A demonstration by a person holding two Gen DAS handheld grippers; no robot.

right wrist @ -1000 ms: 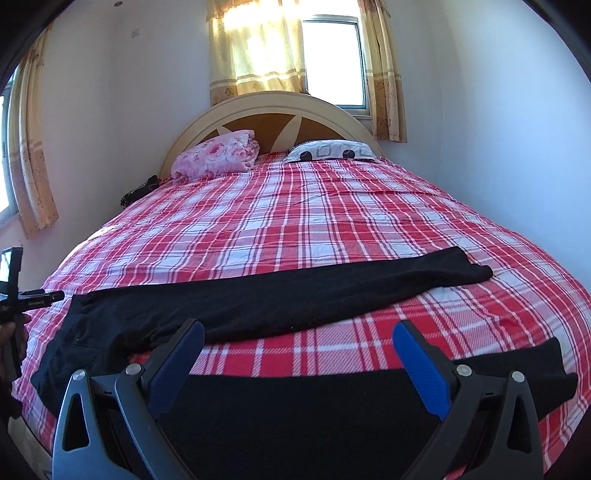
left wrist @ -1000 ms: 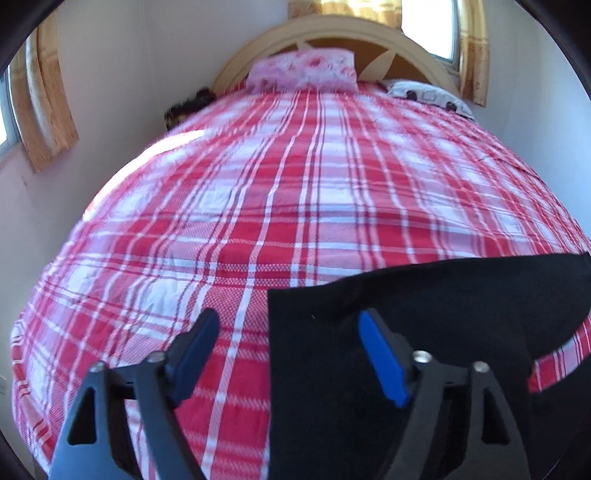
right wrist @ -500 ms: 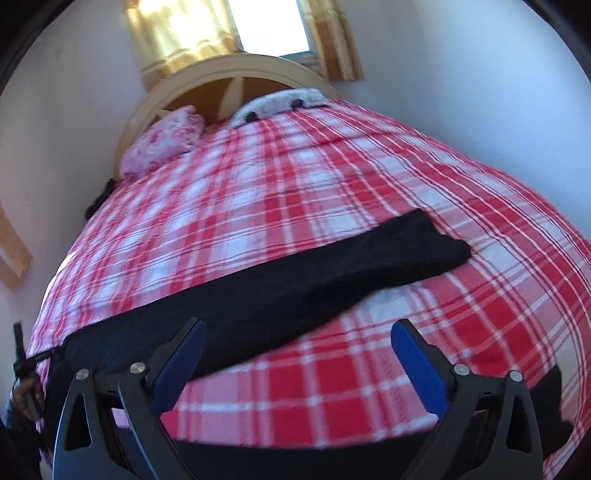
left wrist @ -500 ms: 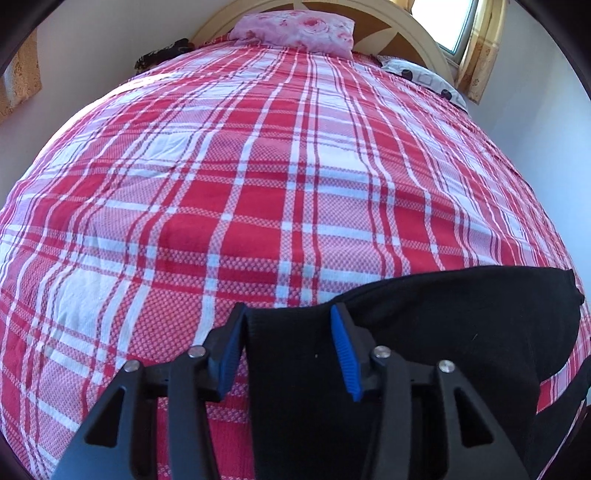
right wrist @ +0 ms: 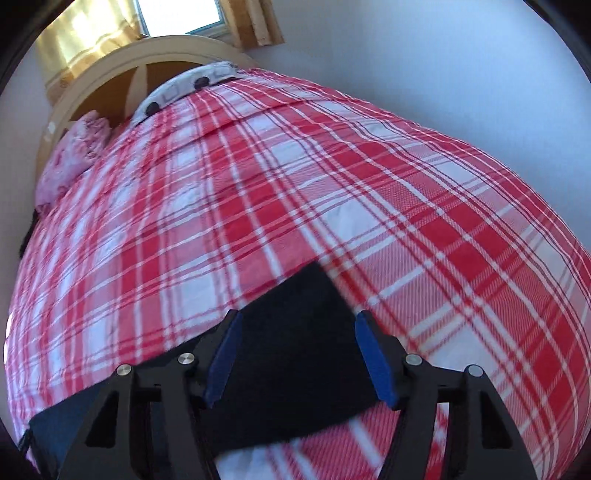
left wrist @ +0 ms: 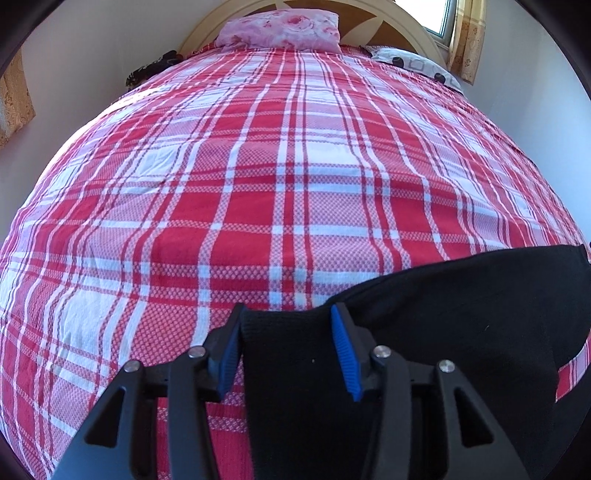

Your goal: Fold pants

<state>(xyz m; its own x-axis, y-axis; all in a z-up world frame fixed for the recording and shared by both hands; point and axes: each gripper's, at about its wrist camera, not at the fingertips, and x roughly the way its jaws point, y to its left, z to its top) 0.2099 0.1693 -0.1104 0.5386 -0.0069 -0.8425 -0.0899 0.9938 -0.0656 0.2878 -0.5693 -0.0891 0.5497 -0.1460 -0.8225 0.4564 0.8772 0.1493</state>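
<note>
Black pants (left wrist: 461, 314) lie flat across the near part of a bed with a red and white plaid cover (left wrist: 277, 166). My left gripper (left wrist: 288, 350) points down at their left corner. Bunched black cloth fills the gap between its blue pads (left wrist: 231, 350), which are shut on it. In the blurred right wrist view, the squared end of a pant leg (right wrist: 295, 295) reaches up between the pads of my right gripper (right wrist: 299, 362). Those jaws are closing and stand apart from the cloth on both sides.
A pink flowered pillow (left wrist: 280, 33) and a white spotted pillow (left wrist: 413, 64) lie against the curved headboard (right wrist: 122, 74). A dark bundle (left wrist: 151, 68) sits at the bed's far left edge. Walls stand close on both sides, and a curtained window (right wrist: 177, 18) is behind the headboard.
My left gripper came down on the pants' corner and its jaws narrowed around it. My right gripper swept along the pants to the leg's end, dropped lower, and its jaws narrowed.
</note>
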